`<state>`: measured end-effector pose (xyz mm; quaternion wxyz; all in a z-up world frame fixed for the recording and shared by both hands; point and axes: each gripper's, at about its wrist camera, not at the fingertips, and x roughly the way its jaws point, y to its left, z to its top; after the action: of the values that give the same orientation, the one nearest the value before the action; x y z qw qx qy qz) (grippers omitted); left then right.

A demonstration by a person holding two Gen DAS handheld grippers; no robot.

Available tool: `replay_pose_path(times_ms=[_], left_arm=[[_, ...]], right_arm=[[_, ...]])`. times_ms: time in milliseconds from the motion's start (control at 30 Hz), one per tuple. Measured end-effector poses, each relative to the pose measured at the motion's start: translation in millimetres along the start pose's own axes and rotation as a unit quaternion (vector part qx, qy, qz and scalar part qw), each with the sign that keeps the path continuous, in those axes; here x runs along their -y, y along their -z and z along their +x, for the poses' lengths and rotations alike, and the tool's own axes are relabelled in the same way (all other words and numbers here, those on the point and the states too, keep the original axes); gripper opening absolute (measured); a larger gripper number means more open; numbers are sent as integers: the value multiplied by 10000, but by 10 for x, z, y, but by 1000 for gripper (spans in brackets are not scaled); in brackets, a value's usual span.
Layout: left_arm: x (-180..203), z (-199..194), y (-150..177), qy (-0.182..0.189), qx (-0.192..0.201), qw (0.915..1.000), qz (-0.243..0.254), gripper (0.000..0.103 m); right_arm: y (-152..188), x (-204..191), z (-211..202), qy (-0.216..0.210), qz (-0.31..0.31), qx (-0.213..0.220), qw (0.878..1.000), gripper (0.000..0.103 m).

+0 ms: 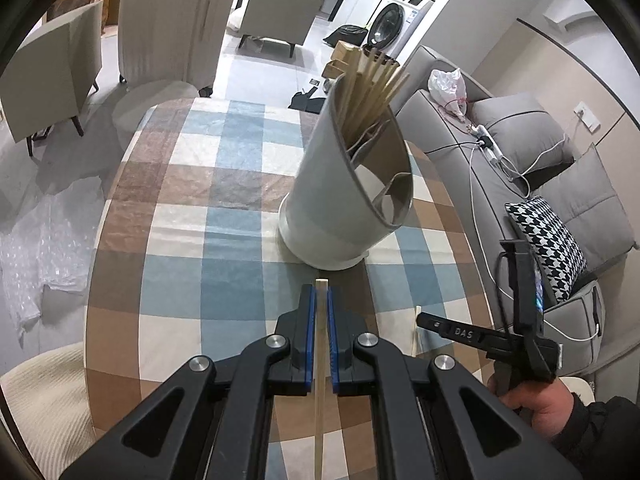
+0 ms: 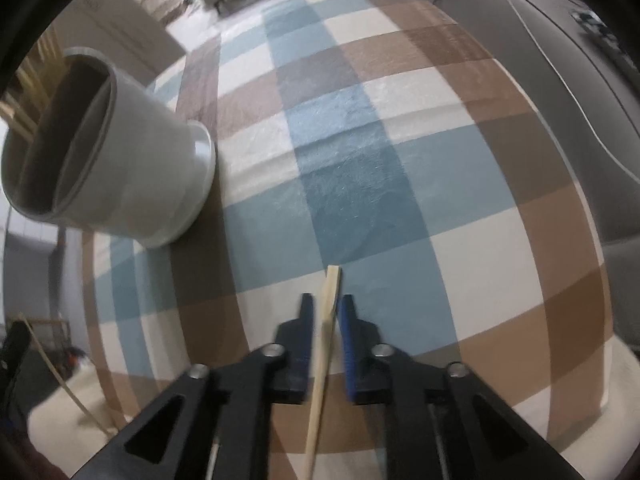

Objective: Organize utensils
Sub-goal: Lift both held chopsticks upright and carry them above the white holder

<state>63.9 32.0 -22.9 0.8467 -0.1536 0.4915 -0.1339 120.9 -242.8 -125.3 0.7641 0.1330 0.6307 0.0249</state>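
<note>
A grey utensil holder point(image 1: 344, 196) stands on the checked tablecloth point(image 1: 224, 216), with several wooden chopsticks point(image 1: 376, 84) in its far compartment. My left gripper point(image 1: 321, 300) is shut on a wooden chopstick point(image 1: 320, 360) that points toward the holder, just short of its base. My right gripper point(image 2: 327, 312) has a second wooden chopstick point(image 2: 326, 340) between its fingers with a small gap beside the right pad; the holder point(image 2: 120, 160) is at the upper left. The right gripper also shows in the left wrist view point(image 1: 472, 334), low at the right.
A grey sofa point(image 1: 520, 148) with cushions and cables runs along the table's right side. Chairs point(image 1: 52, 68) stand beyond the far left. The tablecloth's edge point(image 2: 600, 320) curves close on the right.
</note>
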Motion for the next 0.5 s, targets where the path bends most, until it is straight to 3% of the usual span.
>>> replay_pose_path(times_ms=[233, 300, 333, 500], left_arm=[[-136, 38, -47, 27, -52, 9998, -191, 2], [-170, 45, -56, 21, -73, 9997, -236, 2], [-174, 39, -58, 26, -74, 9997, -251, 2], [-134, 2, -61, 19, -22, 9998, -189, 2]], right_arm=[[-48, -304, 143, 808, -649, -6, 9946, 23], [-1, -380, 156, 1012, -841, 121, 9912, 14], [16, -386, 154, 972, -840, 178, 9916, 7], [63, -313, 123, 693, -741, 371, 9941, 6]])
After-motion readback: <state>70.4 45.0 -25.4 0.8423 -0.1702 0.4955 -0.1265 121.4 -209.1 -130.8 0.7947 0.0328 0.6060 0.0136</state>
